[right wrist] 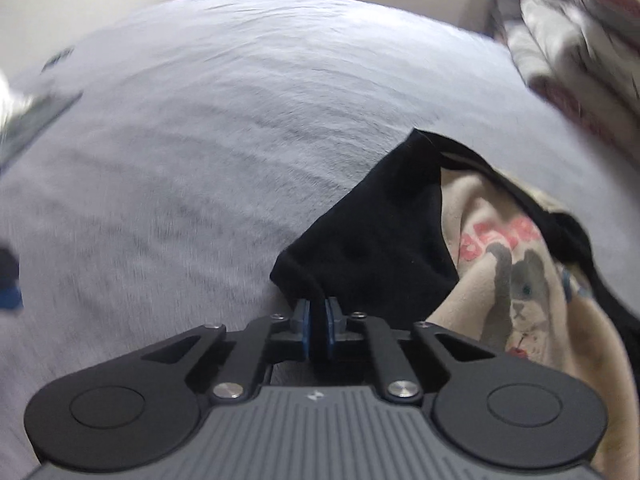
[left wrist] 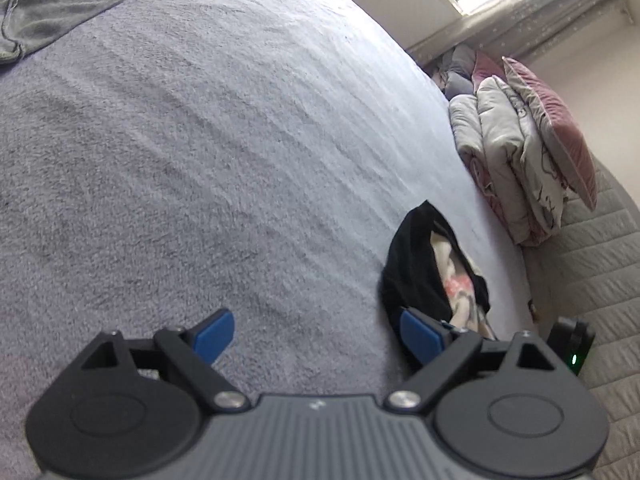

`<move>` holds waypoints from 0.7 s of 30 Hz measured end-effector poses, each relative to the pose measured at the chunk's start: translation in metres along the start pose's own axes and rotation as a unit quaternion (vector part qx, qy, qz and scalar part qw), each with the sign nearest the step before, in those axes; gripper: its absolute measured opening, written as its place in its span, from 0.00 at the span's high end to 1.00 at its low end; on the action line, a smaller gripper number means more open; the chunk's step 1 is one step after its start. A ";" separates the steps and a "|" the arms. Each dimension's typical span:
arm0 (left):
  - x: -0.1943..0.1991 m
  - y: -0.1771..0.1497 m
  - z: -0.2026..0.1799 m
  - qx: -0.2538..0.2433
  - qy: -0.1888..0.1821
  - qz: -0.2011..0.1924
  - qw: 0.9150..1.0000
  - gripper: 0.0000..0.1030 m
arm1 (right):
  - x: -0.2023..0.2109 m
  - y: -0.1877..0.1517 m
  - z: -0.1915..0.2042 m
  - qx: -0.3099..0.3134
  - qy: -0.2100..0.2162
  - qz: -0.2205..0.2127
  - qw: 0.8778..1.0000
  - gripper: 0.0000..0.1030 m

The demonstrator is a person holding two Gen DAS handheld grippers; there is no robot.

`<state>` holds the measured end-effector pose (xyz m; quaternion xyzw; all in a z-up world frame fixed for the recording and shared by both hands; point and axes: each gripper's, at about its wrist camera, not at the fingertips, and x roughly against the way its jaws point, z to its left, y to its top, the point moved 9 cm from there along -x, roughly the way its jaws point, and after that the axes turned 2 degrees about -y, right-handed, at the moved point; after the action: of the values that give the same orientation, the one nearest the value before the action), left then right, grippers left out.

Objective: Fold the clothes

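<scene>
**Two grippers, one pinching the black garment at the bed's right side**

Two things going on here. The right gripper (right wrist: pixel 319 314) has its blue pads closed tight on a fold of the crumpled black cloth garment (right wrist: pixel 384 232), right at that garment's near left corner. Tucked up against the black one, on its right, is a cream sweatshirt with a grey bear print and pink lettering (right wrist: pixel 508 264); the black fabric wraps around its far edge, so the two are touching and partly overlapping.

The left gripper (left wrist: pixel 316 334) hangs with its jaws spread wide and nothing between them, over bare blanket. Its right blue pad (left wrist: pixel 420 334) sits just in front of the black garment's near edge; can't tell if it actually touches.

Everything lies on a fuzzy pale grey blanket covering the bed (left wrist: pixel 200 140). Loads of open room: the whole middle and left of the blanket is bare. The clothes pile sits near the blanket's right edge. Far left, a dark grey flat-lying garment (left wrist: pixel 52 16) rests well apart from the pile. Past the right edge, a folded grey-and-pink quilt stack with a pink pillow (left wrist: pixel 520 148) stands on a quilted mattress.
</scene>
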<state>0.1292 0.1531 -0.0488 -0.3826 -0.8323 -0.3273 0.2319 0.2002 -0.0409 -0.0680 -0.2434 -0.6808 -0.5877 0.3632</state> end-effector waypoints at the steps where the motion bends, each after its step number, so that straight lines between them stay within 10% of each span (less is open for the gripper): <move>1: 0.000 0.000 0.000 0.003 -0.002 0.000 1.000 0.11 | 0.001 0.004 0.001 -0.009 0.005 0.001 1.000 0.92; 21: 0.005 0.017 0.019 0.061 -0.014 -0.028 0.998 0.11 | 0.013 0.167 0.057 -0.122 0.100 -0.049 0.986 0.92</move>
<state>0.1368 0.1772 -0.0524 -0.3488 -0.8642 -0.2773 0.2337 0.3069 0.0453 0.0433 -0.1927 -0.5753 -0.7046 0.3679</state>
